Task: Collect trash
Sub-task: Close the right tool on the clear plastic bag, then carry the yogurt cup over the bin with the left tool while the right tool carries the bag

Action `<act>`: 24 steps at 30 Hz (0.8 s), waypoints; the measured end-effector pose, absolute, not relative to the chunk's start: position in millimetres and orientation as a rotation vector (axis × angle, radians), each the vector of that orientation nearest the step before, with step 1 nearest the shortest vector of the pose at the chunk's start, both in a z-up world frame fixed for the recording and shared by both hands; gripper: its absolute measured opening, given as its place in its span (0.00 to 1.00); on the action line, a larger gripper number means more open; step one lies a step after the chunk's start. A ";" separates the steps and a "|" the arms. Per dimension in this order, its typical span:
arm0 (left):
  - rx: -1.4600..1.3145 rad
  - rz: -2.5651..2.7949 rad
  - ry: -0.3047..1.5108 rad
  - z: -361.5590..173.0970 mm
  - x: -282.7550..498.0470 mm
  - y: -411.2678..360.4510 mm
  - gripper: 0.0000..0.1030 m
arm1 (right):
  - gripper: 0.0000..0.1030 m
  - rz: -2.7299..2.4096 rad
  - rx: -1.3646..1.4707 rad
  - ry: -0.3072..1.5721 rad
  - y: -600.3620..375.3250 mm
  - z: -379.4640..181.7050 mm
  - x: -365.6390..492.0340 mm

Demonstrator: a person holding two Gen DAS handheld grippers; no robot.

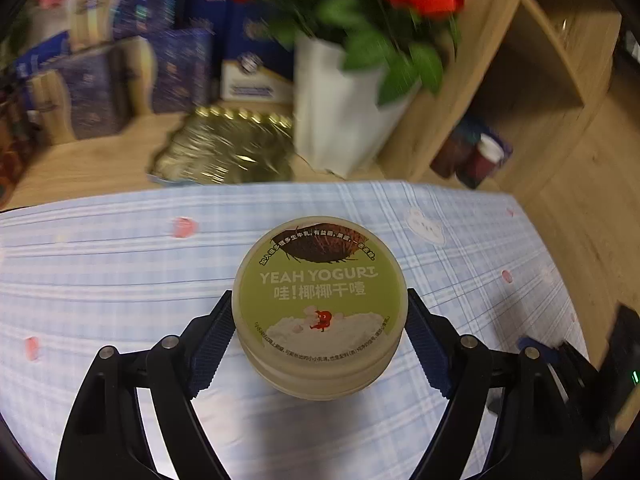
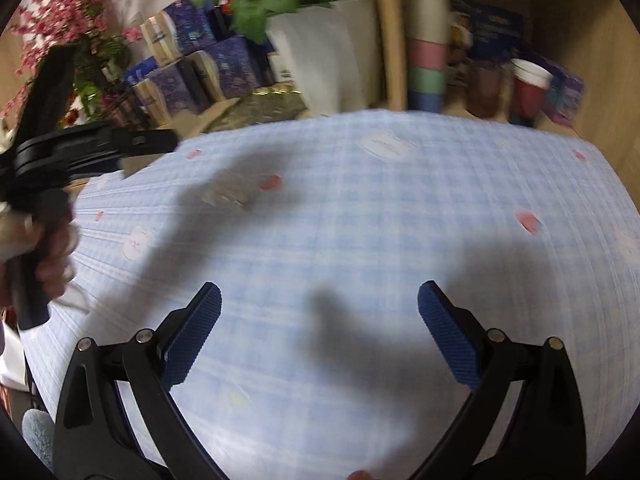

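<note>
A round yogurt tub with a green lid printed YEAH YOGURT sits between the blue pads of my left gripper, which press on its two sides. Under it lies a blue checked tablecloth. In the right wrist view my right gripper stands open over the cloth with nothing between its fingers. At that view's left edge a hand holds the left gripper's black frame; the tub is hidden there. A small blurred clear scrap lies on the cloth.
Behind the cloth stand a white planter with red flowers, a gold foil tray and blue boxes. A wooden shelf at the right holds stacked cups and a red cup. Pink blossoms are at the far left.
</note>
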State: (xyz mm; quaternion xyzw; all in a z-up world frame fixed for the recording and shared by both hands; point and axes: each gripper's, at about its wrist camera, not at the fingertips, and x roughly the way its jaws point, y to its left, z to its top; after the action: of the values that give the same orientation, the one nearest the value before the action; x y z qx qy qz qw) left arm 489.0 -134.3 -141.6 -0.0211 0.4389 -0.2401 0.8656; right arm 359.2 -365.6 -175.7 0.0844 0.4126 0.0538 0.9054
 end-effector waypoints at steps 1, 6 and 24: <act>-0.055 -0.492 0.910 -136.9 482.3 -117.1 0.78 | 0.94 0.128 0.156 0.854 -357.8 -174.4 371.5; -0.035 -0.428 0.886 -130.7 449.9 -55.8 0.78 | 0.91 0.168 0.141 0.890 -326.8 -178.0 425.5; -0.168 -0.203 0.841 -121.3 334.9 126.5 0.79 | 0.36 0.160 0.050 0.995 -254.5 -200.1 478.7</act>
State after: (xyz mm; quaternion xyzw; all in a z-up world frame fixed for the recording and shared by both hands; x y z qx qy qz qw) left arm 334.9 126.5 -121.2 -0.0813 0.4071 -0.0982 0.9045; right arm 478.7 -254.5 -200.1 0.0241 0.4768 0.0769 0.8753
